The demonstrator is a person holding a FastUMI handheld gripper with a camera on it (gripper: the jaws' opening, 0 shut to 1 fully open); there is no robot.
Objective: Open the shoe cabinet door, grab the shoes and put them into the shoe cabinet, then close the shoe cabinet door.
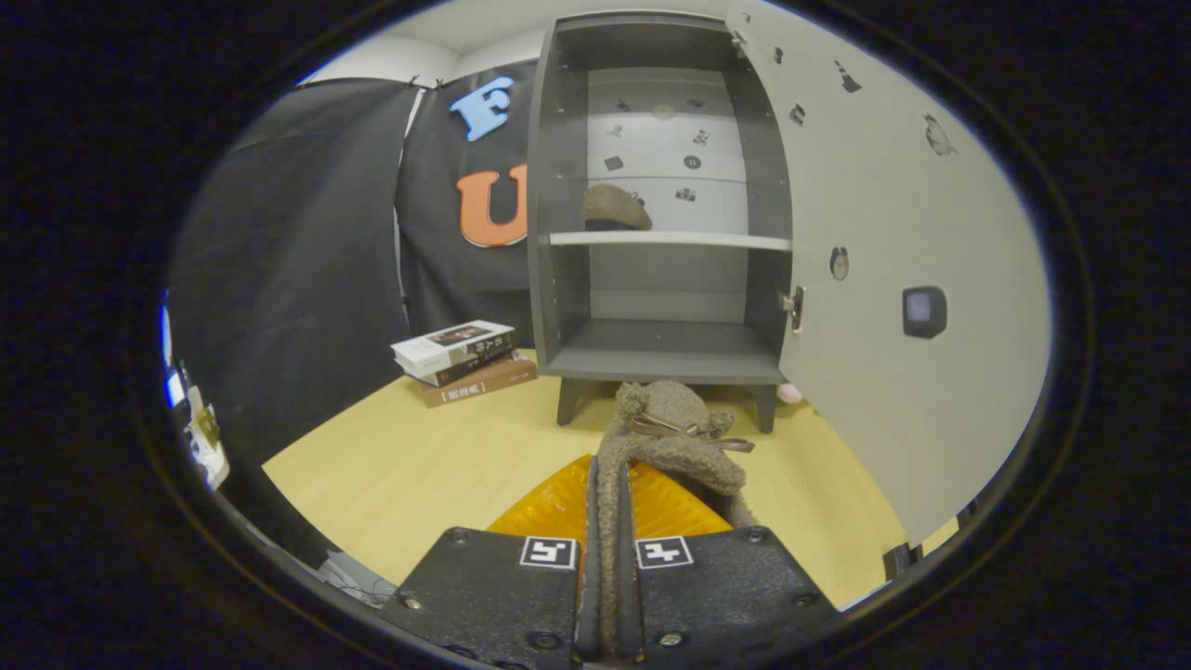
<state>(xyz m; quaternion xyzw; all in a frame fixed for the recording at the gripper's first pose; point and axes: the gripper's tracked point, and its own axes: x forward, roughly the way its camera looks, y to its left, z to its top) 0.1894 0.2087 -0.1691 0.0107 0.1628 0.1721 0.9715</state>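
Observation:
My gripper (608,521) is shut on the heel edge of a fuzzy brown shoe (672,430) with a ribbon bow, which sticks out ahead of the fingers and hangs above the wooden table (437,465). Beyond it stands the dark grey shoe cabinet (662,358). Its pale door (893,279) is swung wide open to the right. A second fuzzy brown shoe (614,208) rests on the left part of the cabinet's middle shelf (670,240). The bottom compartment holds nothing that I can see.
Two stacked books (461,358) lie on the table left of the cabinet. An orange ribbed thing (558,507) lies under the held shoe, just ahead of the fingers. A small pink object (790,394) peeks out by the cabinet's right leg. Black cloth walls the left side.

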